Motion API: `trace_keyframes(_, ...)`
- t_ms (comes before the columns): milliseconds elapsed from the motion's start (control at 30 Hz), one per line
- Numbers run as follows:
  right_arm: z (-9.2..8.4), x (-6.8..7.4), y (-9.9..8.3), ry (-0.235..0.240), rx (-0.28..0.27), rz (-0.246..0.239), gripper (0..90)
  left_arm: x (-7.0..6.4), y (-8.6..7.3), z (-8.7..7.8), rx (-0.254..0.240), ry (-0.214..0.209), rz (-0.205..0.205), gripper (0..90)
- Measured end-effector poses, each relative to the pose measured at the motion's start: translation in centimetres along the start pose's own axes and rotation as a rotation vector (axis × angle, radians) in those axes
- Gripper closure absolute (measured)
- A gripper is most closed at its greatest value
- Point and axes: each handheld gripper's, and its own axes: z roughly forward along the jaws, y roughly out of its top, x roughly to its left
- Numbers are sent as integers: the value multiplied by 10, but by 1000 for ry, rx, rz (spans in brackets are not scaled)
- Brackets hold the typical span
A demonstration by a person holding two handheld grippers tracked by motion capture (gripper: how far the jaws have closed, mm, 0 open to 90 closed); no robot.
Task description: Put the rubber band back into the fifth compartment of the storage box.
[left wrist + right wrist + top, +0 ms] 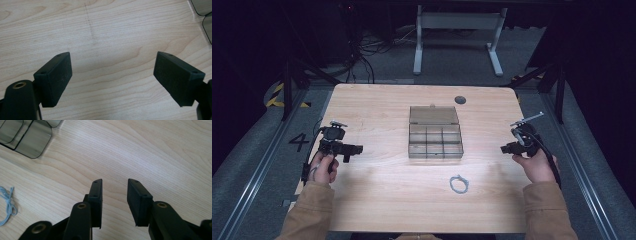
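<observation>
We are looking from near to far. Closest to us, two tan sleeves are coming in from the bottom of the high view, one hand on each of the two tongs. Our left tongs point(354, 149) are hovering over the left part of the surface point(377, 200), pointing inward, and in the left gripper view their jaws are standing wide apart with bare wood between them. Our right tongs point(504, 148) are hovering over the right part, also pointing inward; in the right gripper view their jaws are standing a narrow gap apart and gripping nothing.

Between the hands and a little nearer to us than the tongs, one small coil of pale cord point(458, 184) is lying flat on the wood, well apart from both tongs and nearer the right ones. In the right gripper view it is showing at the left edge as a light-blue tied loop.

Beyond it, at the middle of the surface, one clear smoky organiser box point(435, 141) is lying open, its lid point(433, 115) folded back flat on the far side. We are counting six compartments, two rows of three; we cannot tell whether anything is inside.

Farther on, one dark round disc point(460, 99) is sitting near the far edge.

On the floor left of the surface, a black "4" point(299, 142) is the only writing we are reading. Past the surface, one white frame with two legs point(457, 35) is standing.
</observation>
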Motion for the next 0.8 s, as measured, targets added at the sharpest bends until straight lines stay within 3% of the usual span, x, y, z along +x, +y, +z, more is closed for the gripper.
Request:
trace_keyframes(300, -16, 13, 4, 34, -29, -29, 640, -1, 0, 0, 2, -10, 5, 161)
trace_keyframes(533, -17, 20, 5, 47, 15, -65, 636, -1, 0, 0, 4, -16, 4, 161)
trace_keyframes(800, -21, 26, 4, 51, 17, -81, 636, -1, 1, 0, 3, -21, 9, 161)
